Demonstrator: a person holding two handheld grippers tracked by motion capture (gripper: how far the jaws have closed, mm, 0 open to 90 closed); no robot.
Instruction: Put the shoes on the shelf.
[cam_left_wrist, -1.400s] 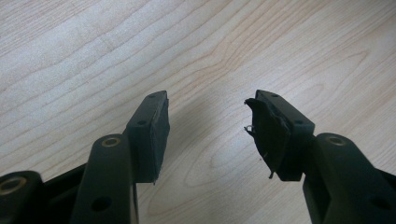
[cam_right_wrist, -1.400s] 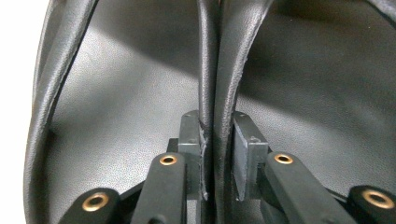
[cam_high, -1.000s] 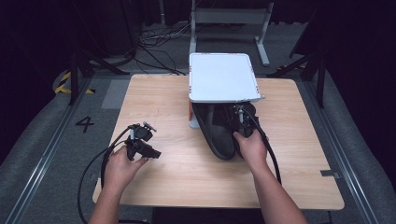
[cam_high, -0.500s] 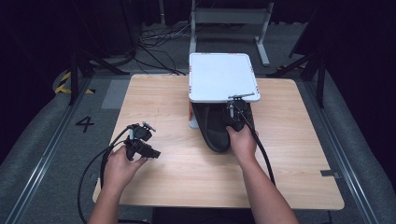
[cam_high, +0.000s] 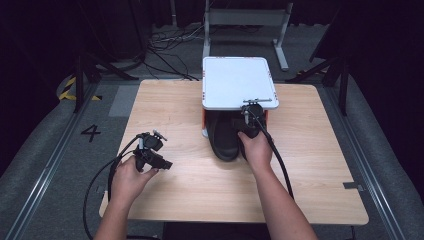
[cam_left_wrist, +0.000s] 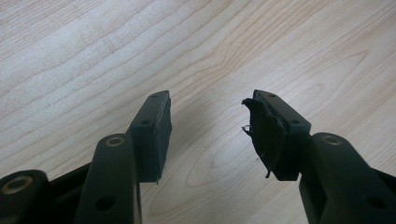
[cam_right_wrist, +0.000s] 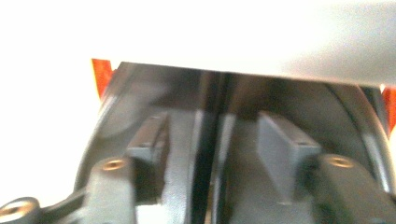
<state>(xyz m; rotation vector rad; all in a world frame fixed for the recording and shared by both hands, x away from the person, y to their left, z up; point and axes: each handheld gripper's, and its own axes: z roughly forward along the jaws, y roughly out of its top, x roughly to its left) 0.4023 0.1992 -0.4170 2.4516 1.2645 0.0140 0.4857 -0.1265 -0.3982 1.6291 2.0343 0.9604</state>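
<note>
On the wooden table (cam_high: 310, 165), near its far middle, a pair of black shoes (cam_high: 226, 136) lies side by side, their far ends tucked under a white lid (cam_high: 237, 82) that sits tilted over an orange-edged box (cam_high: 204, 123). The shoes are dark and glossy, with rounded ends pointing toward the person. From the right gripper view two shoes (cam_right_wrist: 163, 102) can be counted, pressed together with a dark seam running between them, and the lid (cam_right_wrist: 233, 32) crosses above them as a bright, washed-out band.

One right gripper (cam_high: 248, 116) reaches in at the shoes beneath the lid's near edge, held by the right hand (cam_high: 257, 150). Its jaws stand apart, one over each shoe, with the seam between them; whether the pads touch the leather is hard to tell, as that view is blurred.

One left gripper (cam_high: 159, 161) rests low over bare wood at the table's left side, well apart from the shoes, in the left hand (cam_high: 129, 177). Its jaws (cam_left_wrist: 205, 135) are spread wide with nothing between them; the pad on one finger (cam_left_wrist: 266, 135) is torn and ragged at its edge.

Most of the box is hidden under the lid, and the far halves of the shoes are covered too. A cable (cam_high: 280, 165) trails from the right gripper along the forearm.
</note>
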